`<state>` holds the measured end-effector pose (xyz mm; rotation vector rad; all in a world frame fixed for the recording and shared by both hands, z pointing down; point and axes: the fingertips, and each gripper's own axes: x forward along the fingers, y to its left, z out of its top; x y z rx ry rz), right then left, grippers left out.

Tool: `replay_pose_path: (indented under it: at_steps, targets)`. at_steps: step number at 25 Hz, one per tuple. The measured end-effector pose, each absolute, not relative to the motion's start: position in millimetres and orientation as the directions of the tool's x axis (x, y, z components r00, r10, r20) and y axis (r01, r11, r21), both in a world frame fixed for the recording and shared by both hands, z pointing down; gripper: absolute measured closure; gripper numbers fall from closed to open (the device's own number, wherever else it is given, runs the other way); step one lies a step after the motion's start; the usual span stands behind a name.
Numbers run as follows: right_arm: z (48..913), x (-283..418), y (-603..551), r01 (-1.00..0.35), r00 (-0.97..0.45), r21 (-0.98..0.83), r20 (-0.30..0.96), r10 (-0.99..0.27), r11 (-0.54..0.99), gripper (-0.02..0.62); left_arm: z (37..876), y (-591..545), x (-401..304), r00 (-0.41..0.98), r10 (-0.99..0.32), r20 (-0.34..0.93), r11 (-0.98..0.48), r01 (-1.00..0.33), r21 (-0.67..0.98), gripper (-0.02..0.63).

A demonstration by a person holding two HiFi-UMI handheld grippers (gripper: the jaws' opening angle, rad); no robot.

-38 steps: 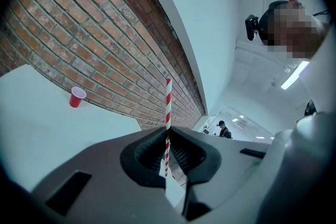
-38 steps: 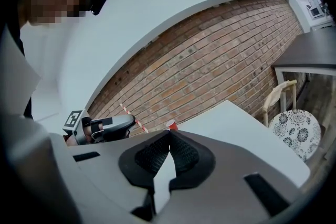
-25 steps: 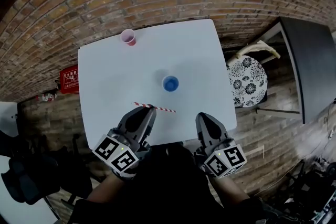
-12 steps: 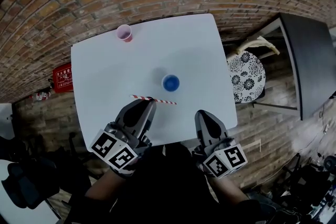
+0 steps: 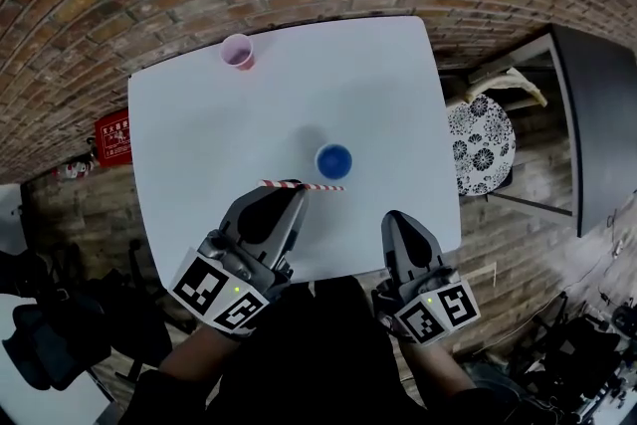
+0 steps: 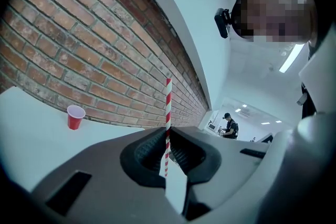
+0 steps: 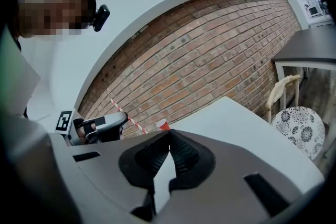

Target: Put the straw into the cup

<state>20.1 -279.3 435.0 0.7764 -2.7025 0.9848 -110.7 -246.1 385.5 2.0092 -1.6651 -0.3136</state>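
- Two grippers were up: my left gripper [image 5: 295, 196] had its jaws pinched shut on the straw [image 5: 304, 185], and my right gripper [image 5: 399, 226] was closed on nothing.
- The straw hung crosswise over the table [image 5: 199, 144], just beside the blue cup [image 5: 333, 160].
- I judged it best to tip the straw upright, centre its lower end over the rim, then lower slowly.

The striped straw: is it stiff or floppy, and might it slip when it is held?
Probably fairly stiff: the straw stands straight above the left tool, without sagging. It looks thin and light. Its smooth round body might swivel between the shut jaws.
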Motion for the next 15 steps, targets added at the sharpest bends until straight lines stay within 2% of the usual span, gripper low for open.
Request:
replay_pose_path:
  at_steps: [15]
  targets:
    - [487, 5, -302, -0.545, -0.838, -0.580, 0.380, -0.391, 0.605, 0.572, 425, -280, -134, 0.213, -0.966, 0.148, -0.100, -0.833, 0.545, 0.568]
